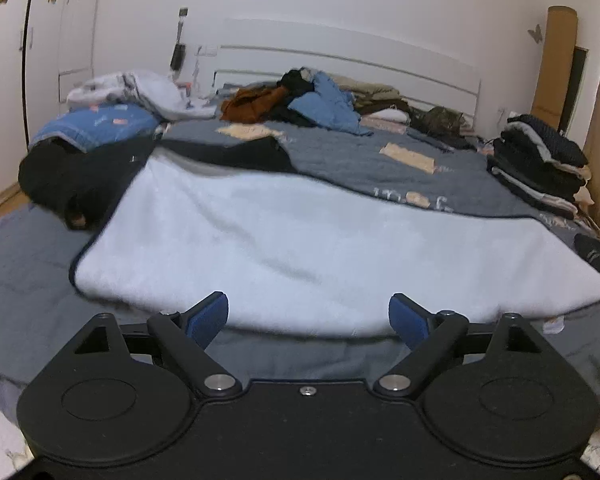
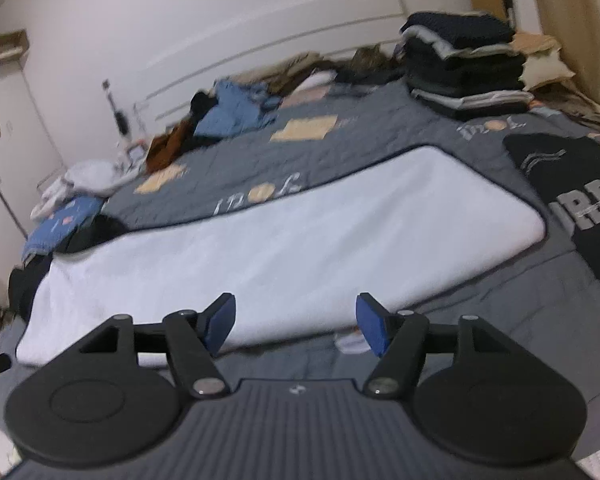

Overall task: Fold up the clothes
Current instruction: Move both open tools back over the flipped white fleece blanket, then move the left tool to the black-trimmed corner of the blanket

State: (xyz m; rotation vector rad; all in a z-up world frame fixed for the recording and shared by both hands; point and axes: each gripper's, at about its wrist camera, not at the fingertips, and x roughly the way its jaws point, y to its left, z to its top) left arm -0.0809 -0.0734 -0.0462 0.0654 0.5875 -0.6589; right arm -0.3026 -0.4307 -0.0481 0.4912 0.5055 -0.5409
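Note:
A white fleece-lined garment [image 1: 300,240] with a dark outer side lies spread flat across the grey bed cover [image 1: 360,152]; it also shows in the right wrist view [image 2: 280,248]. Its dark sleeve and hood part [image 1: 72,176] bunches at the left end. My left gripper [image 1: 308,318] is open and empty, just short of the garment's near edge. My right gripper [image 2: 296,320] is open and empty, at the near edge towards the garment's right half.
A stack of folded dark clothes [image 1: 540,160] stands at the bed's right side, also in the right wrist view [image 2: 464,68]. A heap of unfolded clothes [image 1: 300,100] lies by the headboard. A black printed shirt [image 2: 580,192] lies right of the garment. A blue pillow [image 1: 96,124] lies left.

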